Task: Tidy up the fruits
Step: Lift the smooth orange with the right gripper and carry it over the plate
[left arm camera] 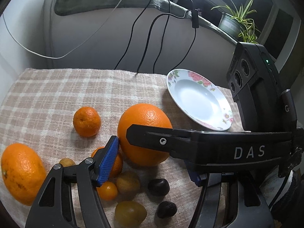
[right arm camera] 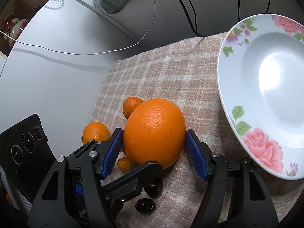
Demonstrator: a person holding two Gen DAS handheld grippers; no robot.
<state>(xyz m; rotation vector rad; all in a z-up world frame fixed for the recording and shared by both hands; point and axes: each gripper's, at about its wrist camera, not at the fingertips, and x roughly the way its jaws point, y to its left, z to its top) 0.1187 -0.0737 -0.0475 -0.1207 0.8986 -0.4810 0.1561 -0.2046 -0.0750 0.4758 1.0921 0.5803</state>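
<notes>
A large orange (right arm camera: 154, 132) sits on the checked cloth (right arm camera: 161, 79) between the blue pads of my right gripper (right arm camera: 153, 152). The left pad touches it; the right pad stands just beside it. The same orange (left arm camera: 143, 133) shows in the left wrist view, with the right gripper's arm across it. My left gripper (left arm camera: 150, 163) is open above several small fruits: a mandarin (left arm camera: 87, 121), another orange (left arm camera: 20, 172), a kumquat (left arm camera: 107, 191), yellow plums (left arm camera: 128, 182) and dark fruits (left arm camera: 158, 187). A flowered white plate (right arm camera: 266, 95) lies to the right, also in the left wrist view (left arm camera: 199, 98).
The cloth ends at a grey wall behind, where black and white cables (left arm camera: 131, 38) hang down. A potted plant (left arm camera: 237, 21) stands on the ledge at the back right. The left gripper's camera body (right arm camera: 24, 148) is at the left of the right wrist view.
</notes>
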